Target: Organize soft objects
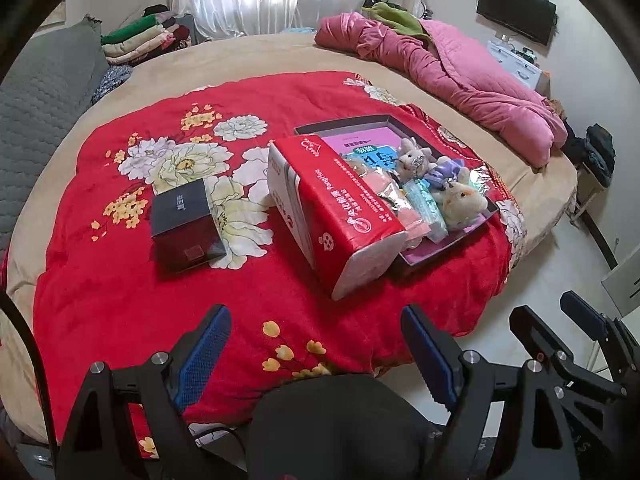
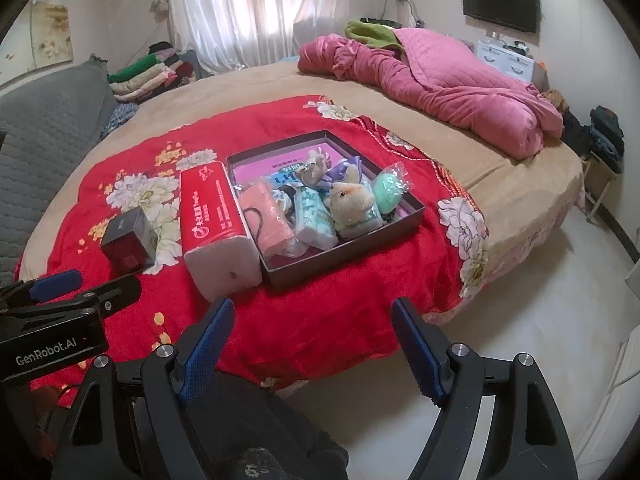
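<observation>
Both grippers hang back off the near edge of the bed (image 2: 460, 152), over the red floral blanket (image 1: 120, 280); left gripper (image 1: 316, 344) has its jaws spread wide w/ nothing between them; right gripper (image 2: 308, 336) likewise wide and empty.

Soft things are mostly in the dark shallow box (image 2: 344, 252) in the middle of the blanket: plush bunny (image 2: 352, 200) at the front-right, a smaller grey plush (image 1: 414, 158) further back, a purple fabric item (image 1: 442, 172) between them, a pink rolled cloth (image 2: 266, 216) on the left side, a teal-patterned tissue pack (image 2: 314, 216) next to it, a mint-green piece in clear wrap (image 2: 388, 192) against the right wall. The red tissue pack (image 2: 216, 216) lies outside, touching the box's left wall; a small dark box (image 1: 184, 224) sits apart, further left on the blanket.

Step in hand, as I read it: sorting looks near done, or paused between picks; no item is held. Only soft thing outside the box is the red pack, prob. the next target; it's bulky, so it'd need wide jaws across its narrow side, and room in the box looks tight. Risk: squashy wrap slipping, or nudging the box.
</observation>
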Demonstrator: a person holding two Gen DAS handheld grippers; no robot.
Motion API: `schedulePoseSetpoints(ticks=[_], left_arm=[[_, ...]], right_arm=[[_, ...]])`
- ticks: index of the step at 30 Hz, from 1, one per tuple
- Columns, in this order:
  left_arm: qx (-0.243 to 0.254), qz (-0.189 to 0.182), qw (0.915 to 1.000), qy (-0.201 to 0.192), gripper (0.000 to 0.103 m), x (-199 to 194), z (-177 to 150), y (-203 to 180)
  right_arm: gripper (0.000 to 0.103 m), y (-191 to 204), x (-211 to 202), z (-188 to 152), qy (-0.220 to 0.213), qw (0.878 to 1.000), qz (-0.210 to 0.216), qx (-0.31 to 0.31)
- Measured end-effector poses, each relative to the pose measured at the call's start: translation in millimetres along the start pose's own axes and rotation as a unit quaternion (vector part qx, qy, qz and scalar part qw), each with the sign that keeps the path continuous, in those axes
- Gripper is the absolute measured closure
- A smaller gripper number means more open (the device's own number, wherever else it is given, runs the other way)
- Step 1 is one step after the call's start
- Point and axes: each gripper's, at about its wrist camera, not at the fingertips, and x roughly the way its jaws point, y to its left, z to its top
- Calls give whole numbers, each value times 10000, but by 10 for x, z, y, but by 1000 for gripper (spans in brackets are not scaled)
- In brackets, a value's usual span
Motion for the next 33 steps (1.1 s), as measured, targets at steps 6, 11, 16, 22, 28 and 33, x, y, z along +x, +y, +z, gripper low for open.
schedulePoseSetpoints(ticks=[6,11,16,22,28,33], left_arm=[[11,-4,10000,43,17,21,-20,2],[25,18,10000,37,17,15,-31,-1],[19,30,10000,62,17,22,-32,-2],[22,24,10000,91,17,32,-42,1],[24,24,9999,108,17,37,-47,-10],[19,33,9999,127,17,43,-52,-11]], right_arm=[[22,-8,11,-7,15,10000,13,18],[22,-9,22,-11,34,10000,21,31],[22,-6,29,-13,48,10000,32,26],[22,-13,39,-23,88,9999,37,33],[22,-8,37,-23,81,10000,32,25],[22,-6,34,-20,75,10000,31,15]])
